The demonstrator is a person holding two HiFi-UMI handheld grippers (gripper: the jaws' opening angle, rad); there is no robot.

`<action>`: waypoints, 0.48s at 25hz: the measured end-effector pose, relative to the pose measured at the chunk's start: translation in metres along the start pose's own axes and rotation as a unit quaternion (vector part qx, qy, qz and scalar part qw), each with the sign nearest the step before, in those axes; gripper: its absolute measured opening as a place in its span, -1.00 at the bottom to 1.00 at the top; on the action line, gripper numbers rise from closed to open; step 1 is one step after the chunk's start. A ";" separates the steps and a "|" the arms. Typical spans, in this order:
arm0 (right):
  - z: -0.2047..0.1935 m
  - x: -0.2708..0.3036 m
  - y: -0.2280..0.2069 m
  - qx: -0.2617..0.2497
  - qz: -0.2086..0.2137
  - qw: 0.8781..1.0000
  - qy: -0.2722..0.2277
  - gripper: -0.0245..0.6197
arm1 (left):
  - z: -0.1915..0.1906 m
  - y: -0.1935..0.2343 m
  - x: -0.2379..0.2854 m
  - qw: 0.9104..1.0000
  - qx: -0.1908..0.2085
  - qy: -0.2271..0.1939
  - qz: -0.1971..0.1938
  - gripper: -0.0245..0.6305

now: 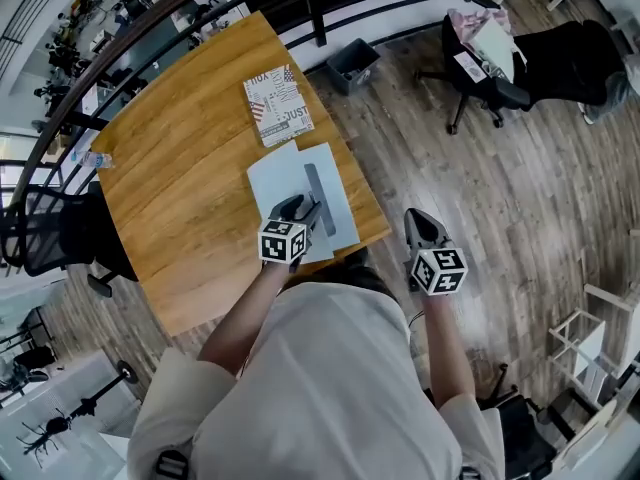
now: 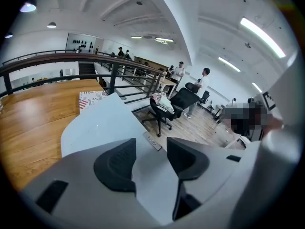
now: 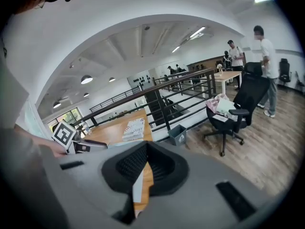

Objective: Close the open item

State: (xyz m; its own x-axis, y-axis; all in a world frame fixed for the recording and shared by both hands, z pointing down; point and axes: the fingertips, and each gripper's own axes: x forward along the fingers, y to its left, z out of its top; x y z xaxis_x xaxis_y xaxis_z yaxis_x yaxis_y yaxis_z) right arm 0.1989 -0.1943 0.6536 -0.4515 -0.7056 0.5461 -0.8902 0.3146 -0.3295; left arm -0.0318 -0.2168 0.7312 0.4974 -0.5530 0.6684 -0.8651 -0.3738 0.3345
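Table (image 1: pixel 170 168): wood, left of frame.
Folder (image 1: pixel 275 180): pale, open, under left gripper (image 1: pixel 305 211); jaws wide, empty.
Right gripper (image 1: pixel 420 220): off table, farther; jaws together, empty.

A pale blue folder (image 1: pixel 285 183) with a dark grey strip (image 1: pixel 320 200) was seen on a honey-brown, wood-grained table (image 1: pixel 180 168); a booklet (image 1: pixel 277 106) was printed red, white and blue.

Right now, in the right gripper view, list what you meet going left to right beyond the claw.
left claw → patterned booklet → grey bin → black office chair
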 end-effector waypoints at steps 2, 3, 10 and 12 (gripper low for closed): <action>-0.002 0.002 -0.004 0.006 0.002 1.000 0.001 -0.92 | -0.001 -0.003 0.008 1.000 0.006 0.011 -0.002 -0.33; -0.003 0.003 -0.006 0.010 0.003 1.000 0.001 -0.92 | -0.003 -0.005 0.012 1.000 0.009 0.017 -0.003 -0.33; -0.016 0.010 -0.023 0.022 -0.002 1.000 0.018 -0.92 | -0.014 -0.013 0.045 0.998 0.029 0.053 -0.010 -0.33; -0.020 0.014 -0.025 0.008 -0.003 1.000 0.026 -0.92 | -0.017 -0.013 0.052 0.998 0.033 0.060 -0.011 -0.33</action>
State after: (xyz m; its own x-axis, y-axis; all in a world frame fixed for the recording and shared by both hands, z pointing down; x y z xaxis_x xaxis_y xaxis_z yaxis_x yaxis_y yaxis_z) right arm 0.2136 -0.1992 0.6843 -0.4499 -0.6732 0.5869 -0.8916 0.3011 -0.3381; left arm 0.0044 -0.2282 0.7731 0.5010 -0.4522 0.7379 -0.8463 -0.4345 0.3083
